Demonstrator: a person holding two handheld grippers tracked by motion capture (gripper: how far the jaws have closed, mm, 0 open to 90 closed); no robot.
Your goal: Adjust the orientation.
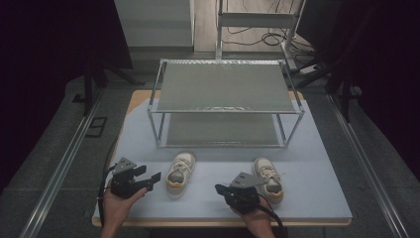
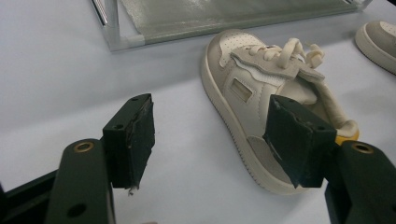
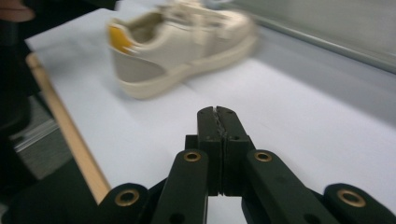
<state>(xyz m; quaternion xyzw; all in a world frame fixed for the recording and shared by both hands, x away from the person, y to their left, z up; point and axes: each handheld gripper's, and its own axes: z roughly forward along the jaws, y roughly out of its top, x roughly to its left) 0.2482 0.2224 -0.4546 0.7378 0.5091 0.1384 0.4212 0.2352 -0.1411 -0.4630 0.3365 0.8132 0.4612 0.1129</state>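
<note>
left gripper (image 1: 154, 178): jaws held apart, empty, beside left shoe (image 1: 180, 172) | right gripper (image 1: 220, 189): jaws pressed together, empty, near right shoe (image 1: 269, 179)

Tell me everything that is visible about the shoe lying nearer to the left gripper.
The left shoe is a small cream sneaker with a pale rubber-looking sole, cream laces, a grey suede-like tongue edge and toe patch, and a yellow tab at the heel. It seems leather-like. It stands upright on its sole on the light blue mat, toe toward the metal rack, heel toward the person. The left gripper has open jaws beside it and does not touch it.
</note>
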